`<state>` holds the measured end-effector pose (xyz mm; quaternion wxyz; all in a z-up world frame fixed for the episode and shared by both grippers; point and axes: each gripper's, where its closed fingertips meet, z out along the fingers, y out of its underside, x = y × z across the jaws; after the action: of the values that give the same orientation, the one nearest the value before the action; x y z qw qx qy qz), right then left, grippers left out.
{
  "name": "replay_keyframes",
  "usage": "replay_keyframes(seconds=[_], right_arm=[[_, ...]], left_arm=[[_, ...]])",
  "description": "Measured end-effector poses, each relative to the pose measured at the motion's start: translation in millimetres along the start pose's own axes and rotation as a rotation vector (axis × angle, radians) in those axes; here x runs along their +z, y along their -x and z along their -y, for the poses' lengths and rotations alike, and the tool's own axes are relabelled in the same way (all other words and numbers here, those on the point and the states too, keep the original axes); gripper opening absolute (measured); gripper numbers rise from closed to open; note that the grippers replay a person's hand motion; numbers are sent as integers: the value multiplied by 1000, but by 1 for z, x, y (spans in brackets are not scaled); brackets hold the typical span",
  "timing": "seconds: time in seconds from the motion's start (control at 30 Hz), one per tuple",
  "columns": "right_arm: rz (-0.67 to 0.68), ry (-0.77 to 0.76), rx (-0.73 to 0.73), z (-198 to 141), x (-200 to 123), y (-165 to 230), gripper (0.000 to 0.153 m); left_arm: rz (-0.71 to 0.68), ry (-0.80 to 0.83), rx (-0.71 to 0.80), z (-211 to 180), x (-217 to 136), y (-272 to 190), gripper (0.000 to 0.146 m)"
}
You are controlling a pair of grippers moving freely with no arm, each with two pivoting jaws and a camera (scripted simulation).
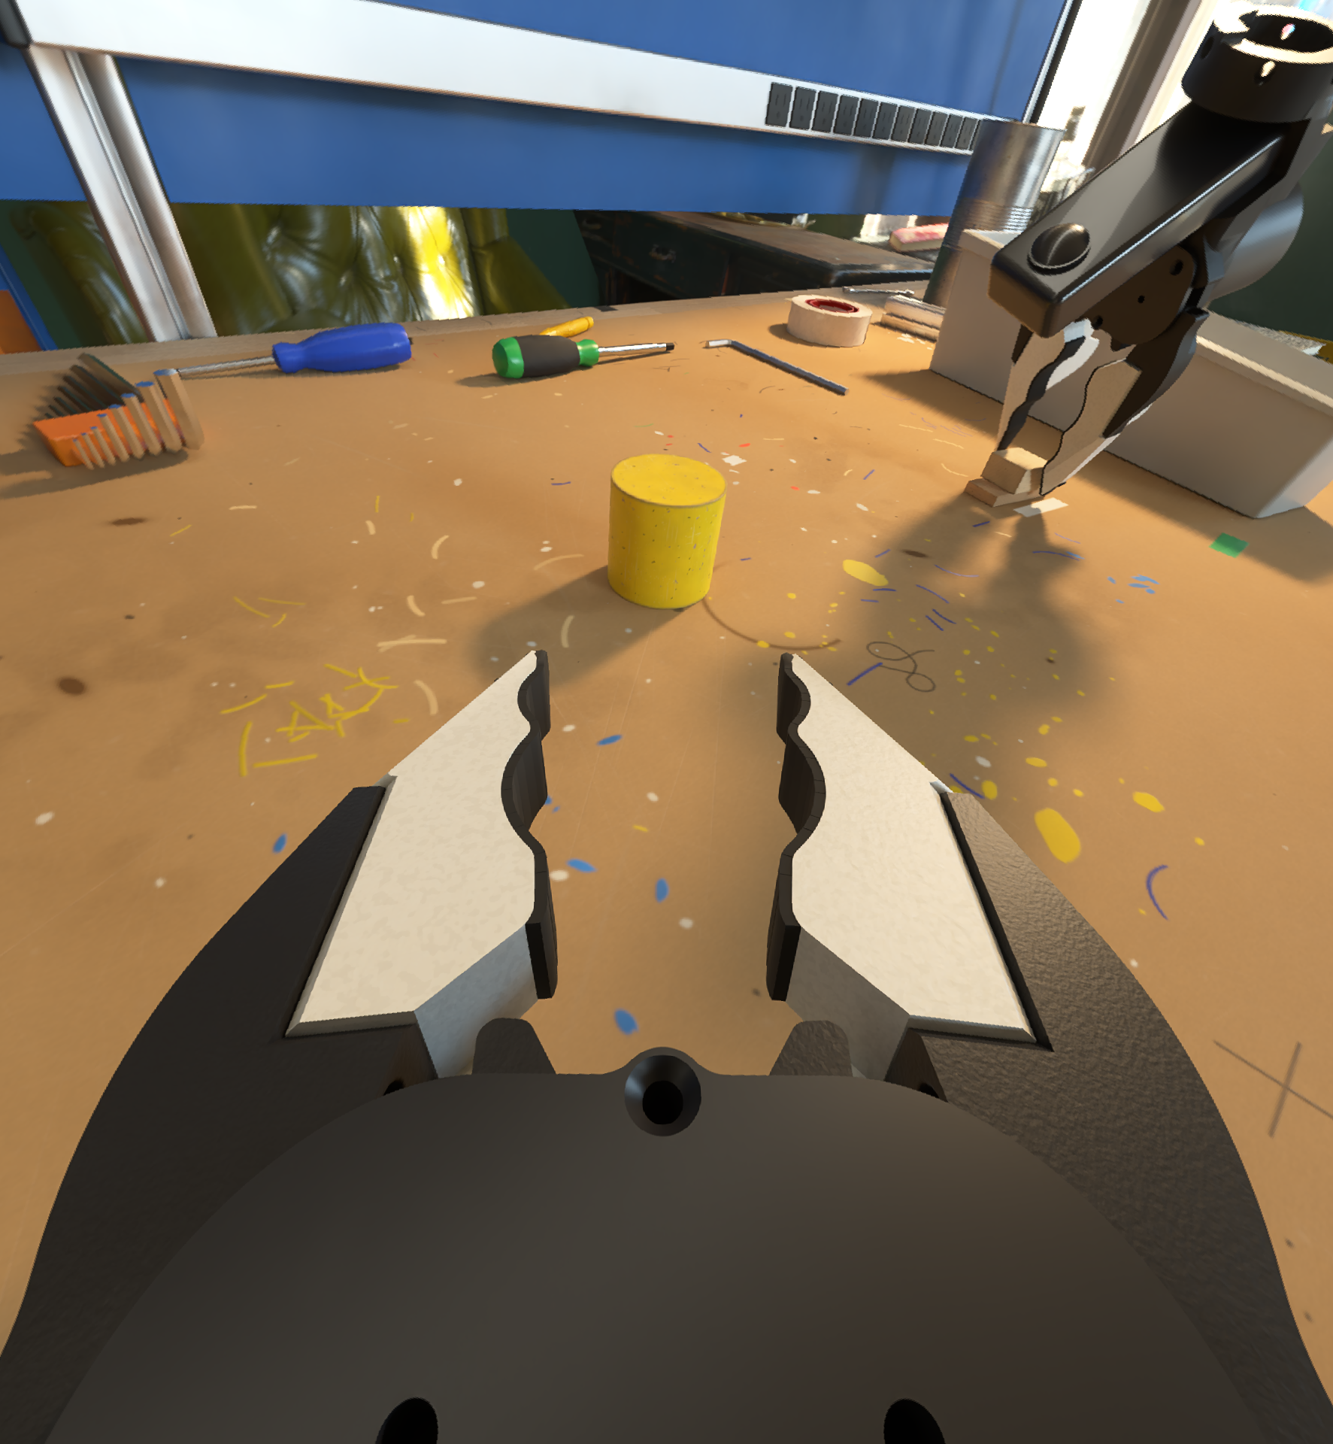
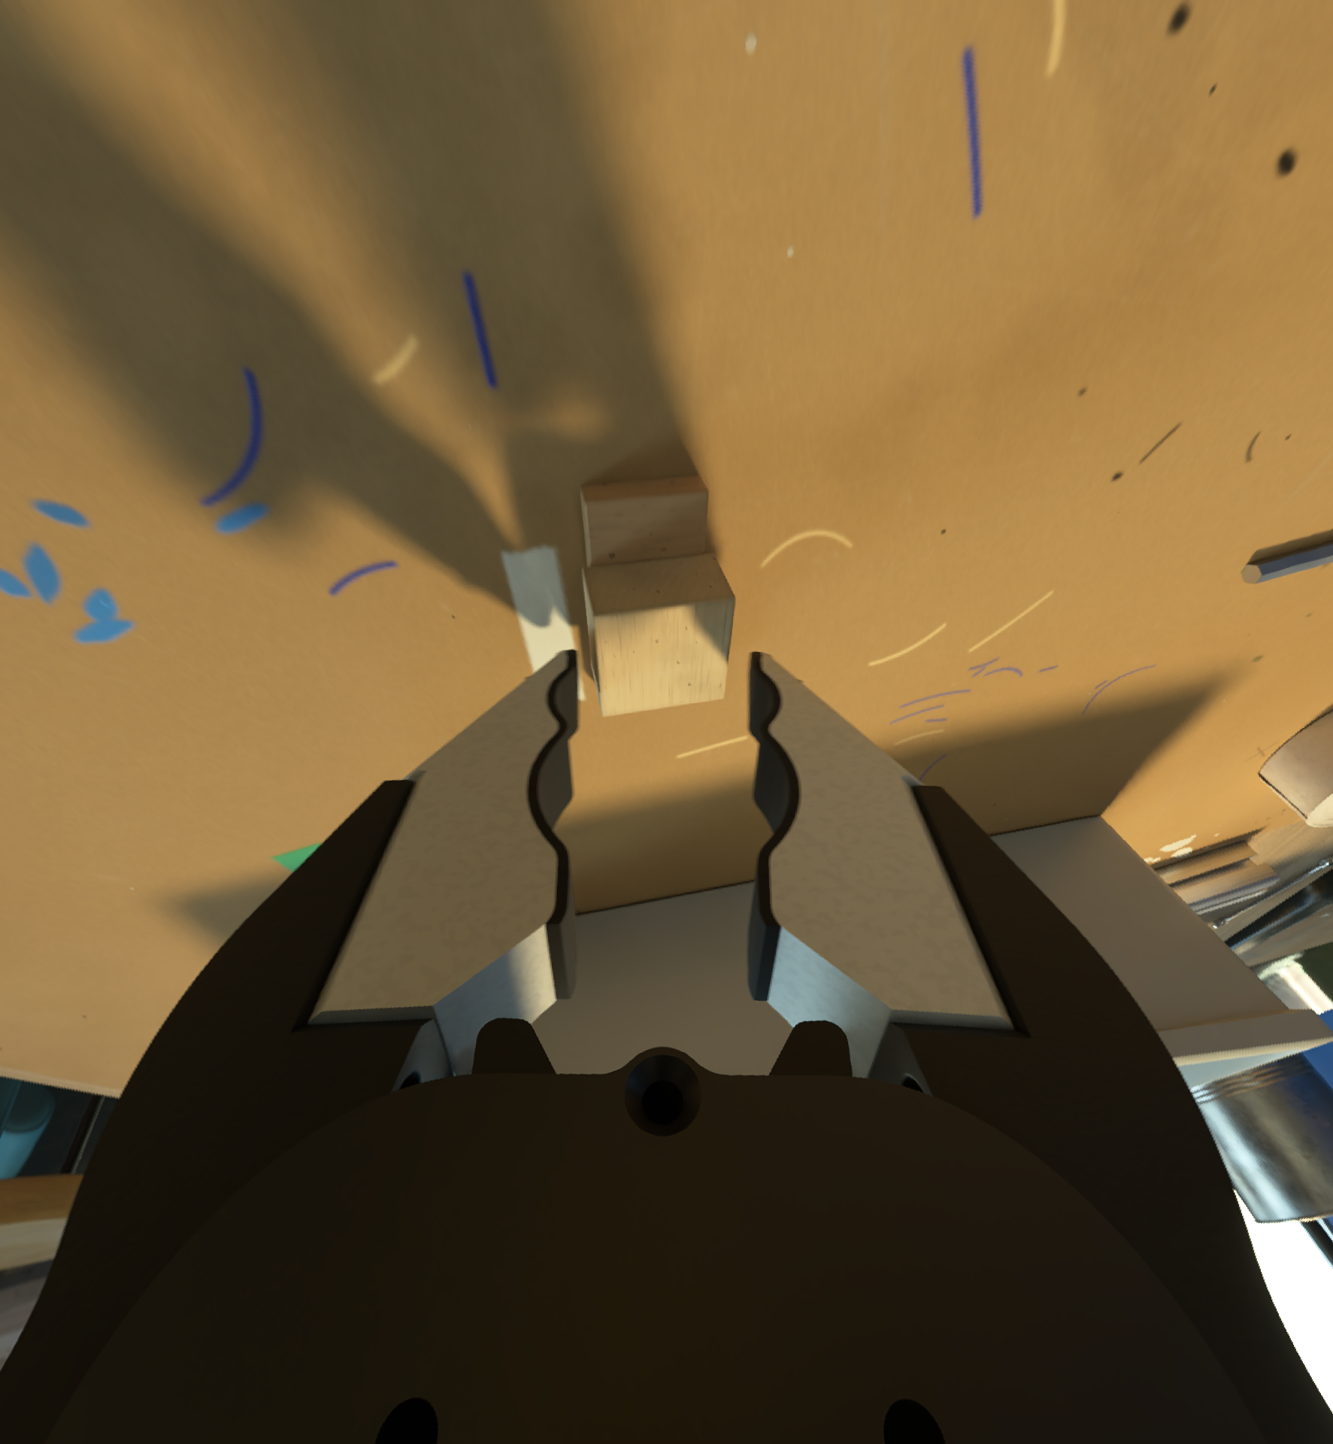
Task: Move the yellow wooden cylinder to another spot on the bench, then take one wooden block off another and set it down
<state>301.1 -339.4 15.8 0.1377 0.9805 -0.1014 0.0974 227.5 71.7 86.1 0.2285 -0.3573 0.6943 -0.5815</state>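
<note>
The yellow wooden cylinder point(image 1: 667, 531) stands upright on the brown bench point(image 1: 335, 781), a short way ahead of my left gripper point(image 1: 663, 664). That gripper is open and empty, apart from the cylinder. My right gripper point(image 2: 663, 664) points down at a small pale wooden block point(image 2: 659, 633) that sits on a flatter wooden block point(image 2: 643, 523). Its jaws are partly open and straddle the upper block, with a thin gap on each side. In the left wrist view the right gripper point(image 1: 1038, 469) hangs over the block stack point(image 1: 1007, 473) at the right.
A white bin point(image 1: 1233, 437) stands just behind the blocks, with a metal can point(image 1: 1014, 180) and a tape roll point(image 1: 831, 319) beyond it. A hex key point(image 1: 788, 367), a green screwdriver point(image 1: 546, 355), a blue screwdriver point(image 1: 343, 348) and an orange drill-bit holder point(image 1: 112, 426) line the back.
</note>
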Motion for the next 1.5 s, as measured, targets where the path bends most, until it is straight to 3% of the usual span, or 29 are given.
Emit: replay_keyframes(seconds=[0.03,0.33,0.67,0.93,1.2,1.5], right_arm=[[-2,-12,5,3,-1,1,34],[7,-204,7,64,-37,17,34],[52,-297,-45,130,-50,51,34],[73,-450,-29,157,-52,62,34],[69,-622,32,163,-56,66,34],[10,-741,-42,206,-144,27,34]], left_arm=[[3,0,-5,-1,-2,1,58],[-12,0,-7,-4,-4,0,59],[4,-5,9,-4,-10,2,59],[20,-5,-3,-8,-15,7,58],[19,-1,0,-7,-13,8,58],[6,-2,7,-5,-13,3,58]])
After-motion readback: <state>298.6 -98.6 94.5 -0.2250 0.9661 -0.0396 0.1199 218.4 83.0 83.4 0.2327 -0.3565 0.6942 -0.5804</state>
